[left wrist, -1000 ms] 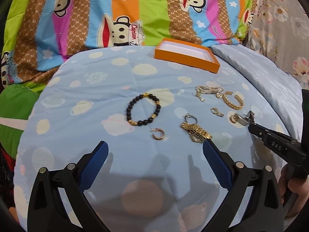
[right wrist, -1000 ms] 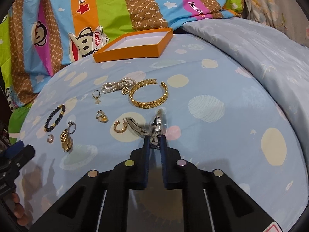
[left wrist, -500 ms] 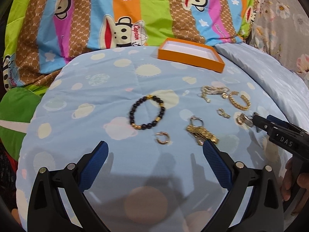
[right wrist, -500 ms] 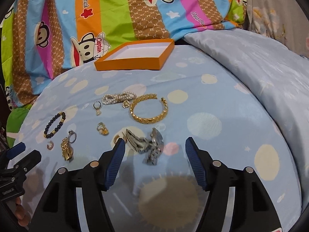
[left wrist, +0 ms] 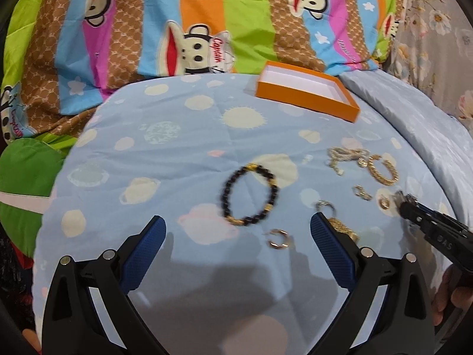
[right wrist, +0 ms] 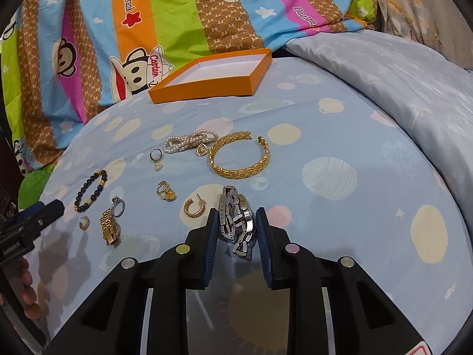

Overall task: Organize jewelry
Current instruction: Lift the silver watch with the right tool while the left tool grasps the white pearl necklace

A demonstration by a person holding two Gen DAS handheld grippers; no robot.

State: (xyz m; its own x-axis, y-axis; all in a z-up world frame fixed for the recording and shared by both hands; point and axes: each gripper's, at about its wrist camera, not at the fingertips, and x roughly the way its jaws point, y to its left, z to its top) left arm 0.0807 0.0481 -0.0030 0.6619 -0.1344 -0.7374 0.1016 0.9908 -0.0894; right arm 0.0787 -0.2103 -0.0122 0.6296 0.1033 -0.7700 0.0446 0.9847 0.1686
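jaws: right gripper point(right wrist: 235, 222) just narrowed – pads flank silver watch point(right wrist: 236, 222), contact unclear | left gripper point(left wrist: 238, 230) spread wide – nothing held | orange box point(right wrist: 212, 81) beyond

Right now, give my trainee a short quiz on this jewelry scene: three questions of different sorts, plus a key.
1. True or false: the orange box holds jewelry.
2. What sits between the pads of the right gripper? A gold bangle; B silver watch; C black bead bracelet.
3. Fill in: the left gripper has its jaws ____.
Key: 1 false, it is empty. 2 B; the jaws have just been closing around it. 3 open.
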